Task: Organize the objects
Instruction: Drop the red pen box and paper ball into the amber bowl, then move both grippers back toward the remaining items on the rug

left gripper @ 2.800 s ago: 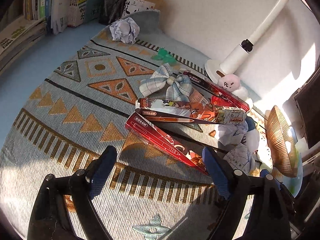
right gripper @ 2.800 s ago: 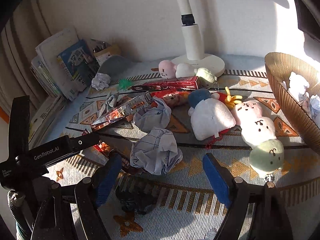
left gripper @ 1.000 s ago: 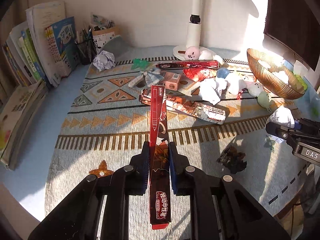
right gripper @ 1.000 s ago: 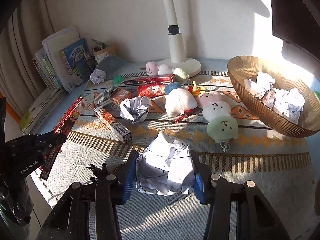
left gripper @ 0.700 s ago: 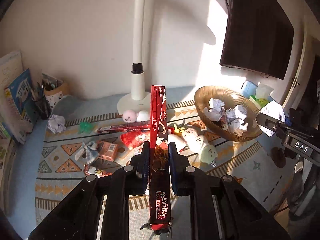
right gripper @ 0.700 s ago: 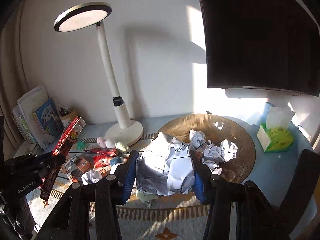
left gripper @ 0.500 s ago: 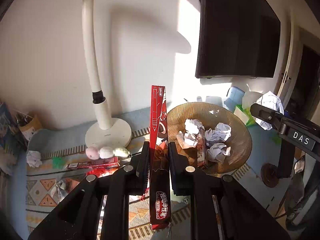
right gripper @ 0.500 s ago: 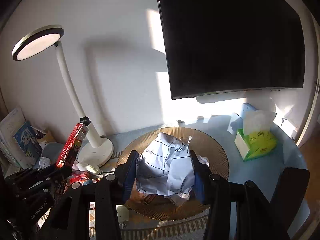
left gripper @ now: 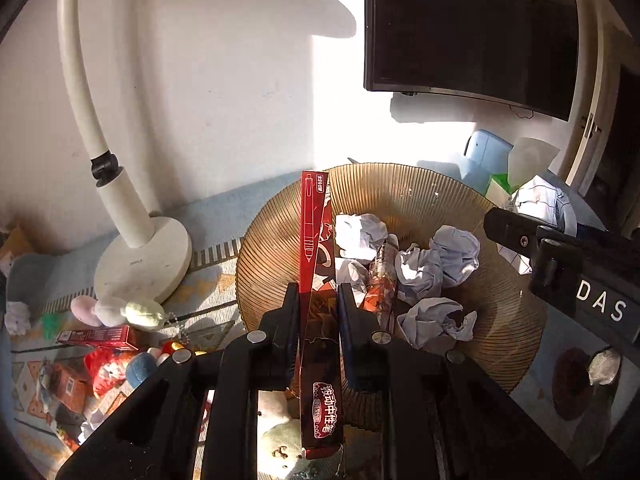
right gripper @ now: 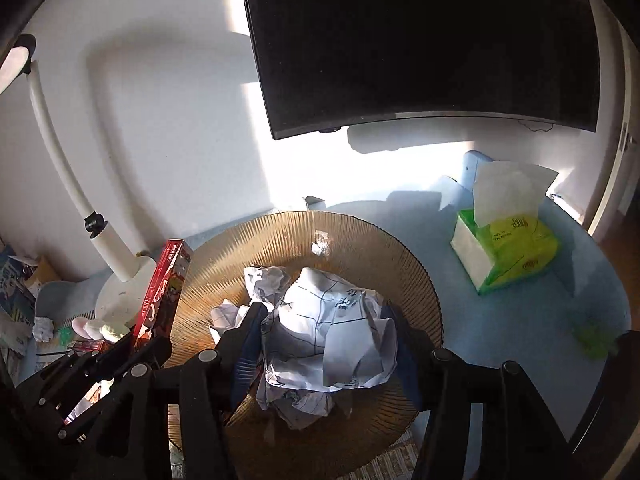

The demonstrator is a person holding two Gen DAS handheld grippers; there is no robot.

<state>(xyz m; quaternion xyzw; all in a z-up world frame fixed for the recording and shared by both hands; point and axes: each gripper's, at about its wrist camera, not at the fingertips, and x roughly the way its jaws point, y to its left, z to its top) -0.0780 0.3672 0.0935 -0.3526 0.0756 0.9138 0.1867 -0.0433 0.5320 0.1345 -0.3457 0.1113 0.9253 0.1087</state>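
Observation:
My left gripper (left gripper: 319,296) is shut on a long red pen box (left gripper: 314,240), which stands upright between the pads over the near left side of the brown ribbed bowl (left gripper: 420,176). Several crumpled paper balls (left gripper: 436,264) and a small red packet lie in the bowl. In the right wrist view my right gripper (right gripper: 324,320) hangs over the same bowl (right gripper: 360,232). Its jaws are opening, and a large crumpled paper ball (right gripper: 328,332) sits loose between them, sagging downward. The red pen box (right gripper: 164,292) shows at the left of that view.
A white lamp base (left gripper: 140,260) stands left of the bowl, with small plush toys (left gripper: 120,312) and another red box (left gripper: 96,336) on the patterned mat. A green tissue pack (right gripper: 504,252) stands right of the bowl. A dark screen (right gripper: 420,40) hangs on the wall behind.
Both grippers have swung from the mat to above the bowl, each carrying its object. The right jaws have spread a little and the paper ball has slipped lower between them.

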